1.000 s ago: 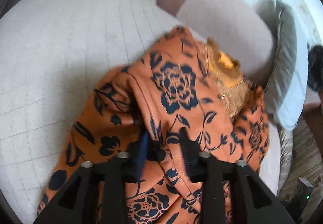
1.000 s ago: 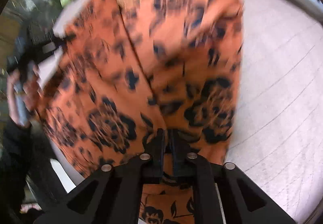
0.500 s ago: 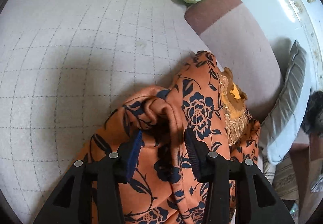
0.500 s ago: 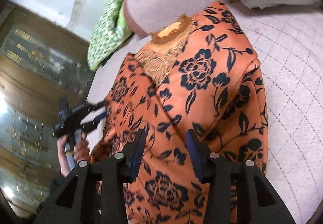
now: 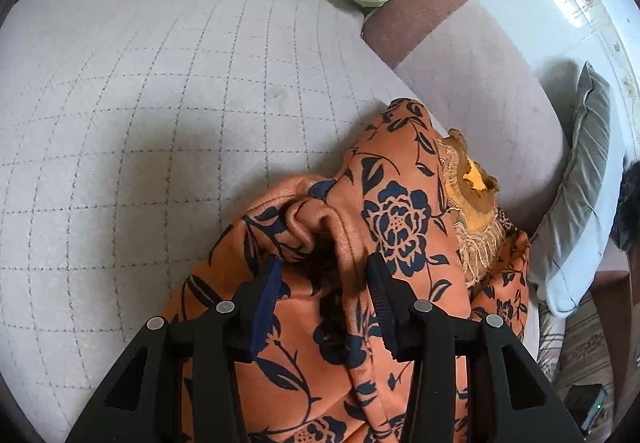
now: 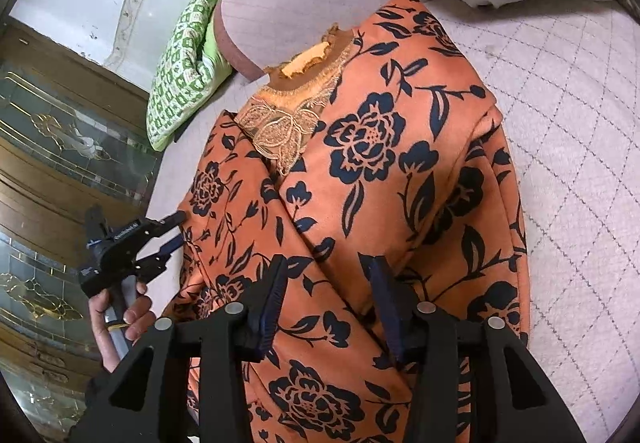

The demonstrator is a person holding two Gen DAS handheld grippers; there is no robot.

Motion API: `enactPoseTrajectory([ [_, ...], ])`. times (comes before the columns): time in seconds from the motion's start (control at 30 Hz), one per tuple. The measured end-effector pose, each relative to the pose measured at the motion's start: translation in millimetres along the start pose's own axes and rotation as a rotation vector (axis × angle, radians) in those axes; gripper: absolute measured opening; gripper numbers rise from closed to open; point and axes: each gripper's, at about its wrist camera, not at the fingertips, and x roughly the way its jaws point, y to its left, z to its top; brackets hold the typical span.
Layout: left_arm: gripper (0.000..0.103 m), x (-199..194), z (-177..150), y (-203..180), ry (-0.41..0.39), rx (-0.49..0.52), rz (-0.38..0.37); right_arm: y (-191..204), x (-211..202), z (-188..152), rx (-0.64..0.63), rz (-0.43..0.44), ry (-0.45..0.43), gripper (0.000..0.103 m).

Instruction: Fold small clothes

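Now the orange dress with dark blue flowers lies on the pale quilt, its lacy neck close to the big pink cushion. Over it sits the left gripper, jaws wide apart, holding nothing, with a bunched fold of cloth between the tips. Over the lower part of the dress is the right gripper, wide open and empty too. A green pillow lies near the cushion.
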Motion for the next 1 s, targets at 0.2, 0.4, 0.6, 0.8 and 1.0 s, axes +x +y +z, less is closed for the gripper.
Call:
enactPoseTrajectory([
  [0.2,0.044,-7.6,8.4,6.6,-0.018,0.01,-0.013,8.1,-5.8,2.0,-0.004,0.133,-0.038,0.071],
  [0.4,0.044,-17.5,10.1,9.2,-0.023,0.025,-0.016,6.3,-6.6,4.9,0.038,0.16,-0.071,0.072],
  [0.6,0.045,-22.4,-7.2,-11.6,-0.02,0.096,-0.012,7.0,-4.9,4.8,0.042,0.112,-0.076,0.072],
  [0.8,0.045,-19.9,-14.7,-27.7,-0.018,0.118,-0.01,6.6,-6.0,4.7,0.034,0.082,-0.071,0.072],
  [1.0,0.045,-16.6,-22.9,-36.4,-0.011,0.14,0.003,8.1,-7.7,3.1,0.024,0.069,-0.076,0.072],
])
